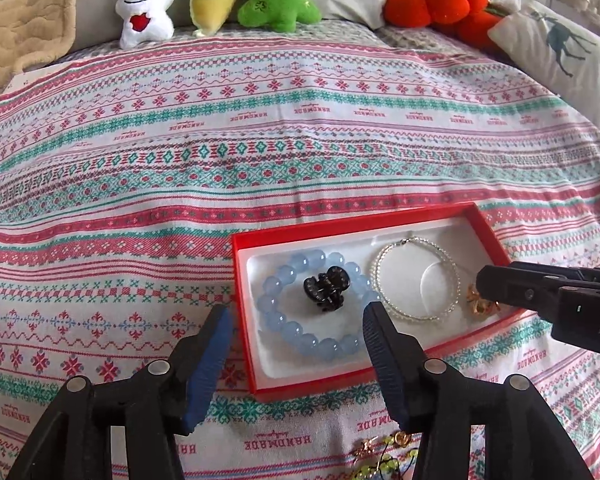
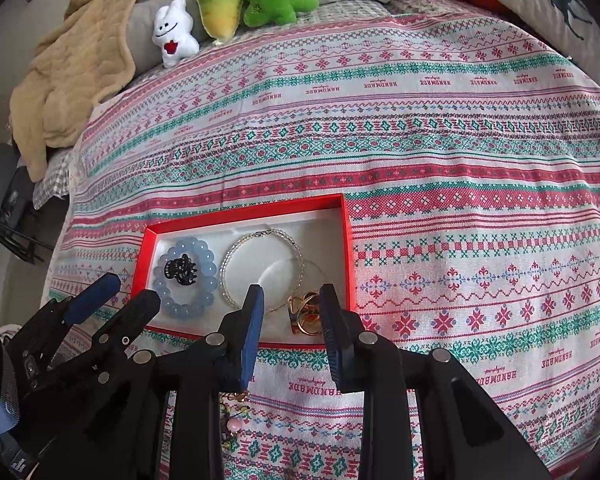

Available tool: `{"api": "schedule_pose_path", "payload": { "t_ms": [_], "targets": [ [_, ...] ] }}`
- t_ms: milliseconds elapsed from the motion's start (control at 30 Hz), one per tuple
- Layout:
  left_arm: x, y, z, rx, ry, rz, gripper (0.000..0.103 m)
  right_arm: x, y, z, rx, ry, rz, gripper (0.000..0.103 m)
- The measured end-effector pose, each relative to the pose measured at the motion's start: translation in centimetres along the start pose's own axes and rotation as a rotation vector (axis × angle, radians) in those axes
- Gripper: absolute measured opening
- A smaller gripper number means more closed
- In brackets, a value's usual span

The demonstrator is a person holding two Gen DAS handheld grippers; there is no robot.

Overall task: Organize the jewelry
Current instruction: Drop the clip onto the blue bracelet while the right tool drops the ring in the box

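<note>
Holding blue bead bracelet (image 1: 312,312), black hair clip (image 1: 327,288), clear bracelet (image 1: 416,280), gold piece (image 2: 306,314); red box (image 1: 340,232)

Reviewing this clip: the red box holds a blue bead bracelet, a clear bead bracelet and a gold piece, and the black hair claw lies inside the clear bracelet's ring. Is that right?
Not quite. The black hair claw lies inside the ring of the blue bead bracelet, not the clear bead bracelet. Both wrist views show this. The rest stands: all sit in the red box, with the gold piece at its other end.
</note>
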State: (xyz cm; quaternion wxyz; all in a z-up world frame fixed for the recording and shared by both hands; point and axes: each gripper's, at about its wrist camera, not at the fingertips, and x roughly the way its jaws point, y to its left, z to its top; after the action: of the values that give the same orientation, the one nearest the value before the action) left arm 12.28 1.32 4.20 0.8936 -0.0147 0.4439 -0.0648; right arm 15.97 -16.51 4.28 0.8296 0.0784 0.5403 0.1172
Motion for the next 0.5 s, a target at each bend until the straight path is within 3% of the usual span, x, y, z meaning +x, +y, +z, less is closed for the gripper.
{"api": "schedule_pose_path", "payload": {
  "t_ms": [133, 400, 500],
  "targets": [
    [-0.5, 0.3, -0.2, -0.01, 0.017, 0.023, 0.069, -0.7, 0.0, -0.2, -0.004, -0.001, 0.009, 0.039],
    [-1.3, 1.0, -0.8, -0.025, 0.065, 0.041, 0.082, -2.4, 0.3, -0.9, -0.034, 0.002, 0.021, 0.04],
    [-1.3, 1.4, -1.1, -0.029, 0.096, 0.046, 0.085, -2.9, 0.4, -1.3, -0.043, 0.007, 0.024, 0.052]
  ]
}}
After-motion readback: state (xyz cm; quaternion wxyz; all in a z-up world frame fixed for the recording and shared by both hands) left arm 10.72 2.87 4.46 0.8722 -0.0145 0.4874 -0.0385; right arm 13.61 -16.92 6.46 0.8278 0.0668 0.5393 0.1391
